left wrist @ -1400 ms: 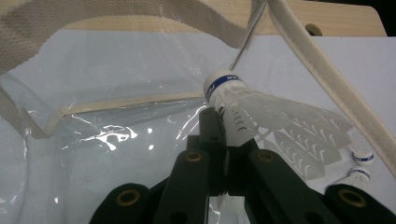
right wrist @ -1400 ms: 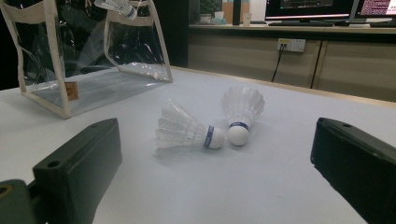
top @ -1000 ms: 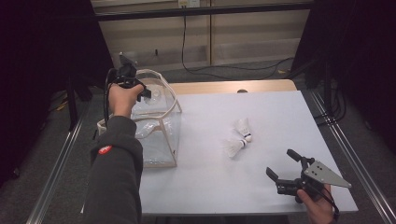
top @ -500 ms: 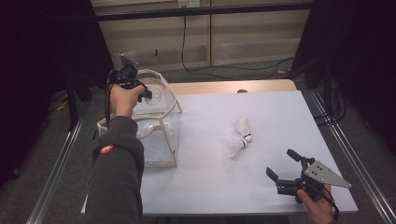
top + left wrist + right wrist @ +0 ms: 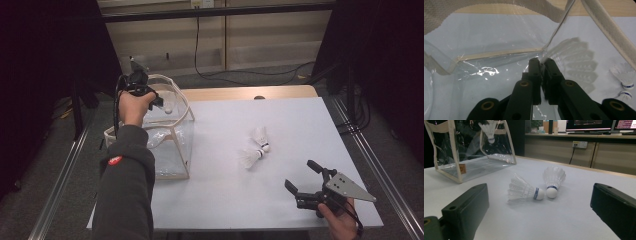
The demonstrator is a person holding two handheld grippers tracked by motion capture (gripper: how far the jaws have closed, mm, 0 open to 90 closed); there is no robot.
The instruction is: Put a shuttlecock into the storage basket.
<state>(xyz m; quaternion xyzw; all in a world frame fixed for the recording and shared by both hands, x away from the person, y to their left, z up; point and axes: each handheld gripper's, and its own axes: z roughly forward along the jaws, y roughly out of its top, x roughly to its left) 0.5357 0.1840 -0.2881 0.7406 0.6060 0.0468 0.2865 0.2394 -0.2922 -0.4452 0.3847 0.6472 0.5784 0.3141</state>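
A clear plastic bag (image 5: 170, 145) with cream trim stands on the left of the white table (image 5: 280, 120). My left gripper (image 5: 156, 101) hangs over the bag's open top, its jaws nearly together on the feathered edge of a white shuttlecock (image 5: 576, 62). These jaws have just been opening a little. Through the bag wall the shuttlecock (image 5: 489, 131) hangs with its cork down. Two more shuttlecocks (image 5: 255, 147) lie side by side mid-table. My right gripper (image 5: 306, 181) rests low near the front right edge, open, pointing at the pair (image 5: 535, 188).
The bag's cream handles (image 5: 604, 27) arch over the opening. A wooden strip (image 5: 250, 93) runs along the table's far edge. Metal rails (image 5: 372, 160) flank the table. Desks with monitors (image 5: 596, 125) stand beyond.
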